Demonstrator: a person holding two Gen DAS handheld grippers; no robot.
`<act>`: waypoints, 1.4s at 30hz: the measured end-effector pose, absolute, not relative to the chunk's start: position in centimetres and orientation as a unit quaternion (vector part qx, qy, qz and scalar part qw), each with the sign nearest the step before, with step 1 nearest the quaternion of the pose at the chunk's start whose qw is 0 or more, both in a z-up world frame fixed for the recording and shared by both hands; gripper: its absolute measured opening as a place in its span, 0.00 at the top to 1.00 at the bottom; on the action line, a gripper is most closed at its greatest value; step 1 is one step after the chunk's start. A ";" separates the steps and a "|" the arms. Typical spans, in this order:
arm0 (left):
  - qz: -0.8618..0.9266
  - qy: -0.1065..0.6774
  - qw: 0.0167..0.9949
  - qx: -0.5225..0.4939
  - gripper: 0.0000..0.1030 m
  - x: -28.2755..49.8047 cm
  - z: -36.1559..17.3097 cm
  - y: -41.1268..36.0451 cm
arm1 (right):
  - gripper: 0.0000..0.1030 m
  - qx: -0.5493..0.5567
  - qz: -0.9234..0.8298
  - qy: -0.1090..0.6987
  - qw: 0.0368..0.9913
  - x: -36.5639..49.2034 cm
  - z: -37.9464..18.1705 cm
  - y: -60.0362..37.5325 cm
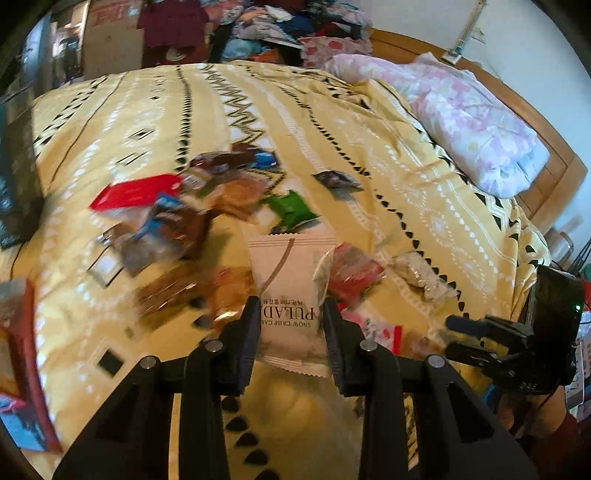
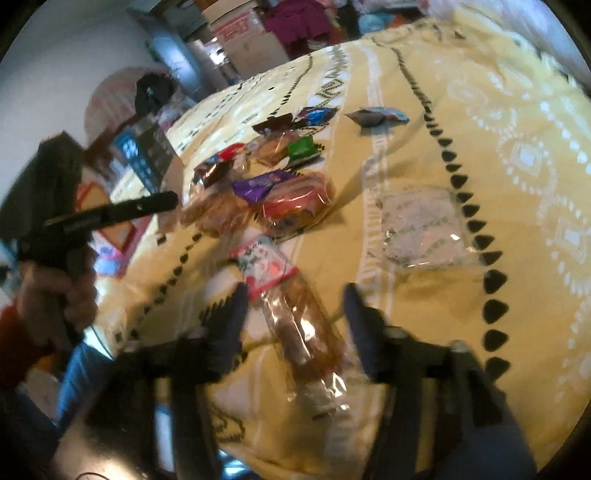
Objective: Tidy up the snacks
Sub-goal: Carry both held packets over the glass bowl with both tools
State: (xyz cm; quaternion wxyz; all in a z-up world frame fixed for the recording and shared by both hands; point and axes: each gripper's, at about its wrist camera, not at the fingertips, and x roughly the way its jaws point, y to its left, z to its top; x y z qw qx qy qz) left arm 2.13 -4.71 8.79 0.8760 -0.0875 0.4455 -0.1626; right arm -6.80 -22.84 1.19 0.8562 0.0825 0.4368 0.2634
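My left gripper (image 1: 291, 317) is shut on a white snack packet (image 1: 288, 266) with dark lettering, held just above the yellow bedspread (image 1: 147, 110). Beyond it lies a loose pile of snacks (image 1: 184, 214), with a green packet (image 1: 291, 208) and a dark packet (image 1: 338, 181) off to the right. My right gripper (image 2: 295, 295) is open, its fingers on either side of a long clear-wrapped snack (image 2: 306, 343) with a pink and white end; the pads stand apart from the wrapper. A clear packet of white pieces (image 2: 421, 225) lies to its right.
A folded pink quilt (image 1: 472, 125) lies along the wooden bed frame (image 1: 554, 173) at the right. Clothes (image 1: 280, 26) are heaped past the bed's far end. A red-edged box (image 1: 22, 332) sits at the left edge. A hand (image 2: 55, 295) grips the left gripper's handle.
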 end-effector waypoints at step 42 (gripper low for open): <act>0.116 0.197 0.957 -0.178 0.67 -15.3 30.0 24.2 | 0.65 -0.003 0.432 0.247 0.867 -6.6 23.4 2.0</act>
